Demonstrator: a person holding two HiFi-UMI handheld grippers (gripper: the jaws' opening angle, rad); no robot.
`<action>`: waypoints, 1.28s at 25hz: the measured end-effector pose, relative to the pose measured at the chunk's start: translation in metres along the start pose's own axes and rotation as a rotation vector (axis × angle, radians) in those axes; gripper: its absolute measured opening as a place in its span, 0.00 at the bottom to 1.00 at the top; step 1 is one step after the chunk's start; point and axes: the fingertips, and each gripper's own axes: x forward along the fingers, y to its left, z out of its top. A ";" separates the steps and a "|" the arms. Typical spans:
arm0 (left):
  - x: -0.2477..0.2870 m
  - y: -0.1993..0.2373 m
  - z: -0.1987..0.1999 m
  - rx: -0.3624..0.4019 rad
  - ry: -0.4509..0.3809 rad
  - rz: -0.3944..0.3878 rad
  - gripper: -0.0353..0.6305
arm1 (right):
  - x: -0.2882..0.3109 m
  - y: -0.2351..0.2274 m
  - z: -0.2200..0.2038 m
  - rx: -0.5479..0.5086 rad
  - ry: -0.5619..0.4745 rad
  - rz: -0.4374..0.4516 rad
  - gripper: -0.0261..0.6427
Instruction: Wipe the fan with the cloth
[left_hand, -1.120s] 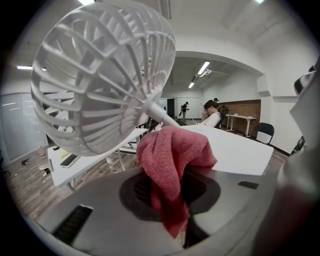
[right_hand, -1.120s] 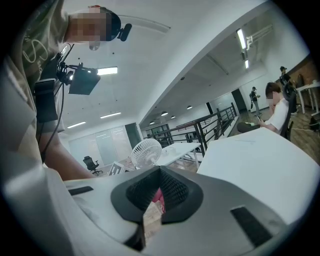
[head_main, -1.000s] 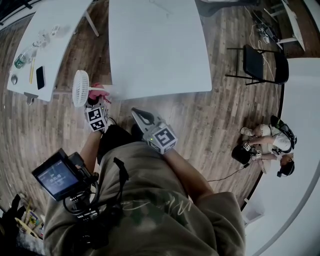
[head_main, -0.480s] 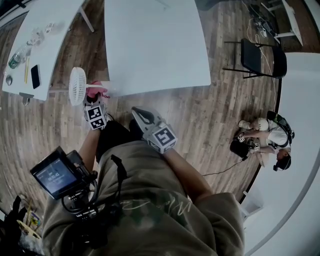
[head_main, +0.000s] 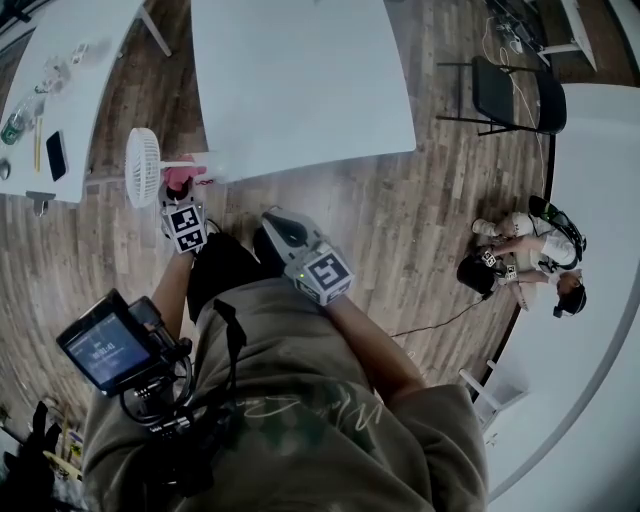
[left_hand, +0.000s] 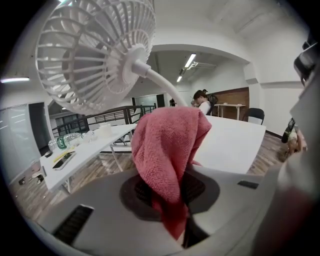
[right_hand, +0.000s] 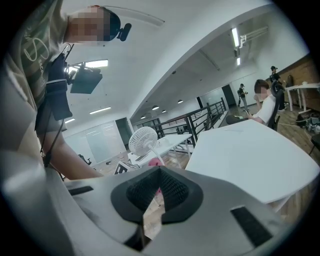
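Observation:
A small white fan (head_main: 141, 167) stands at the near left corner of the big white table, its stem (head_main: 190, 165) running to the table edge. My left gripper (head_main: 181, 196) is just below the stem, shut on a pink cloth (head_main: 180, 178); its jaws have closed a little further on it. In the left gripper view the cloth (left_hand: 167, 145) drapes from the left gripper (left_hand: 170, 182), below the fan's grille (left_hand: 95, 50) and in front of the stem (left_hand: 162, 85). My right gripper (head_main: 277, 224) is shut and empty by my body, and the right gripper view shows its closed tips (right_hand: 159, 175) pointing toward the fan (right_hand: 143, 140).
The large white table (head_main: 300, 80) fills the middle. A second white table (head_main: 70, 100) at the left carries a phone, a bottle and small items. A black folding chair (head_main: 515, 95) stands at the right, a person (head_main: 530, 260) sits on the floor, and a camera rig (head_main: 110, 350) hangs on my chest.
The left gripper with the cloth has drifted left and slightly lower beside the fan. The right gripper has shifted a little and stays shut.

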 end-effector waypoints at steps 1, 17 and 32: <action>0.000 -0.002 -0.003 0.007 0.005 -0.005 0.18 | -0.002 -0.001 0.000 -0.001 -0.004 -0.008 0.04; -0.020 0.025 0.020 -0.166 -0.032 -0.004 0.19 | 0.012 0.016 0.020 -0.029 -0.030 0.055 0.04; -0.027 0.037 0.056 -0.359 -0.065 0.032 0.19 | 0.014 -0.006 0.028 0.026 -0.062 0.045 0.04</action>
